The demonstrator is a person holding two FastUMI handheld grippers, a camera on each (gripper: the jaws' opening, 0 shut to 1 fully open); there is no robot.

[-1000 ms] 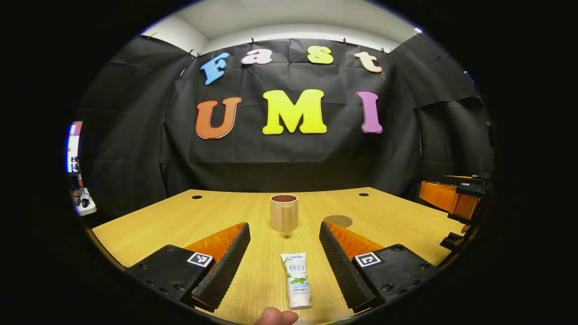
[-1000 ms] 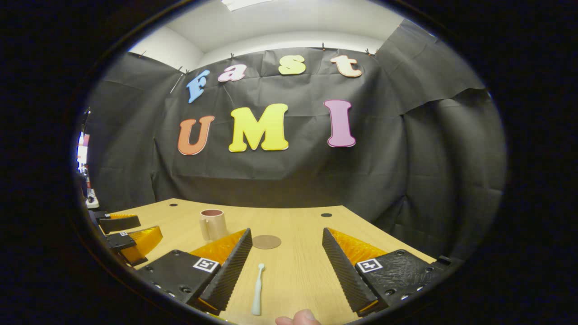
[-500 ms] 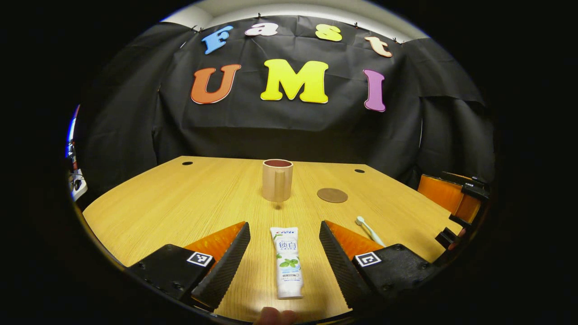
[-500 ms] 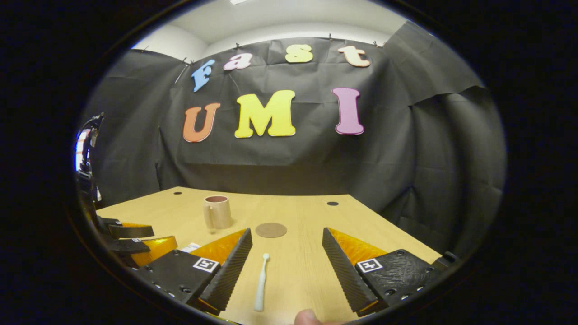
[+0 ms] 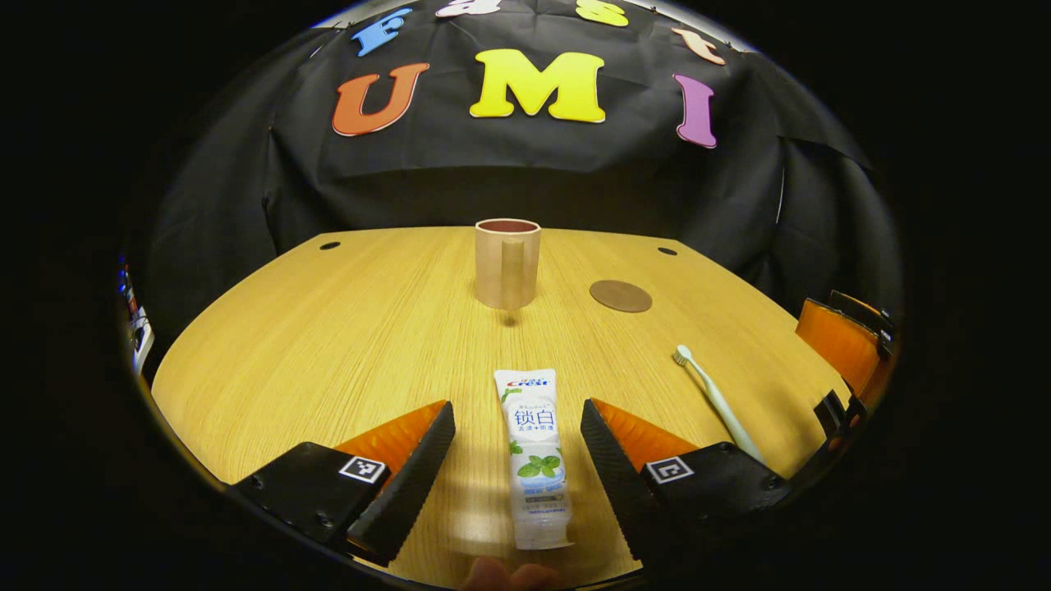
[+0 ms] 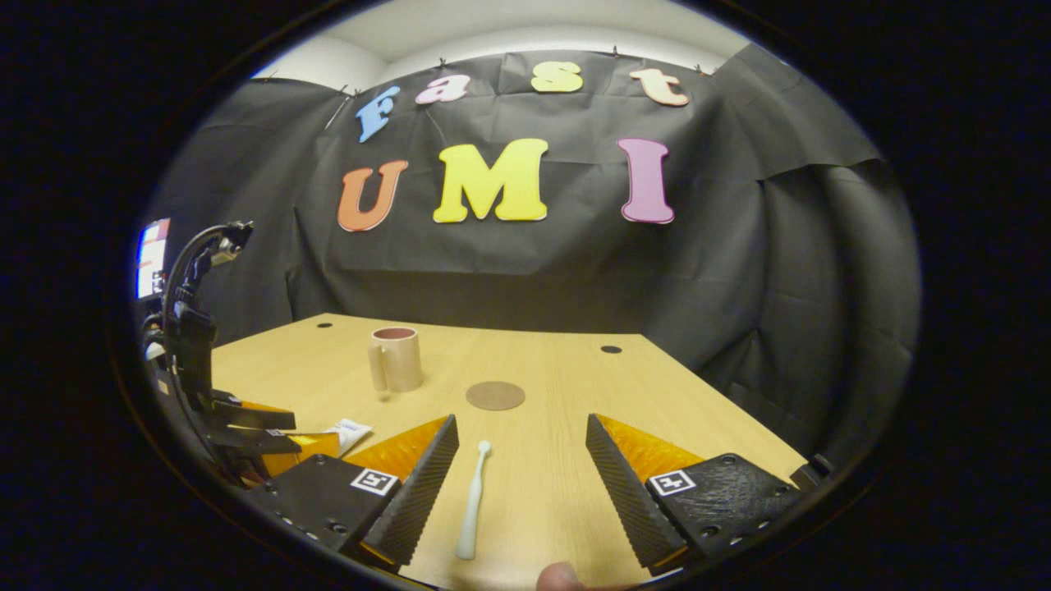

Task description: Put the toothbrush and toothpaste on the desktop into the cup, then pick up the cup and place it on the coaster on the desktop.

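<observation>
Toothpaste (image 5: 532, 455), toothbrush (image 5: 716, 401) flat on desk — cup (image 5: 507, 263) upright, beside coaster (image 5: 621, 295).

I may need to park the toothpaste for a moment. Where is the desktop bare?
Bare: the wide stretch left of the cup and toothpaste, and the far right beyond the coaster. Crowded: the near middle, with the toothpaste, toothbrush and both open hand-held grippers.
</observation>
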